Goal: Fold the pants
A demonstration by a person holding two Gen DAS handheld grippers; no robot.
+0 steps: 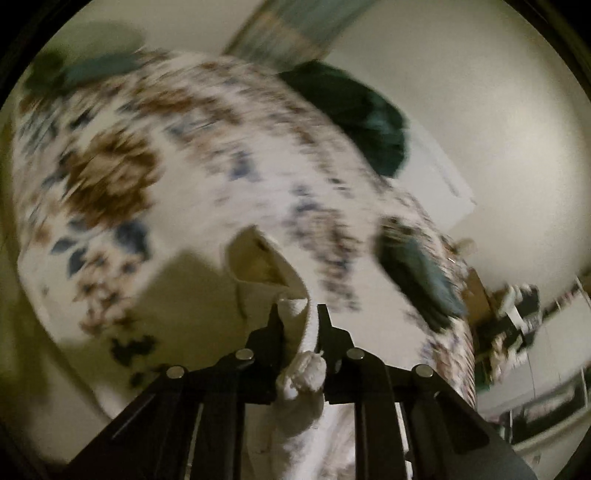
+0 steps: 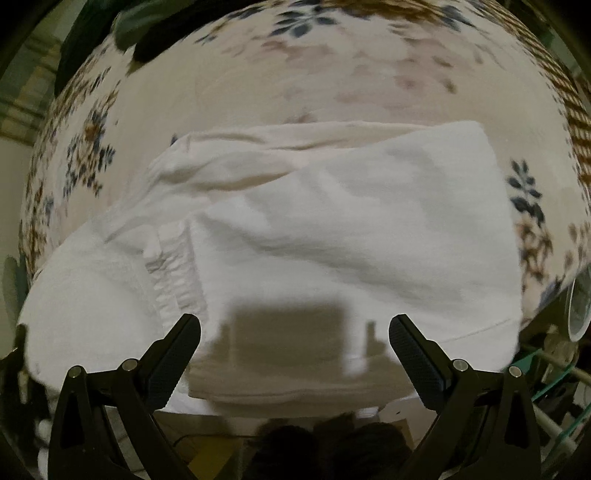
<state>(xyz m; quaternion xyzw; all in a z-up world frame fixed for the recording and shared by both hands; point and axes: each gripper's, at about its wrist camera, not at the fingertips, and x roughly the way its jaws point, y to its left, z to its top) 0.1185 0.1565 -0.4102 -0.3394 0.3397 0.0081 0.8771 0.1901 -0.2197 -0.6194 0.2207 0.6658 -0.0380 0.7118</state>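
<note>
White pants (image 2: 332,229) lie partly folded across a floral bedspread (image 2: 258,74) in the right wrist view, with the ribbed waistband (image 2: 173,258) at the left. Above their near edge my right gripper (image 2: 295,332) hangs open, pointing steeply down, its shadow on the cloth. In the blurred left wrist view my left gripper (image 1: 299,317) is shut on a white edge of the pants (image 1: 295,306), which is lifted off the bedspread (image 1: 184,147). A knotted drawstring (image 1: 306,373) dangles between its fingers, and more white cloth hangs below.
Dark green clothing (image 1: 354,110) lies at the far side of the bed, and more dark cloth (image 2: 110,29) shows at the top left of the right wrist view. A teal item (image 1: 417,269) lies near the bed's right edge. Clutter (image 2: 561,350) stands beside the bed.
</note>
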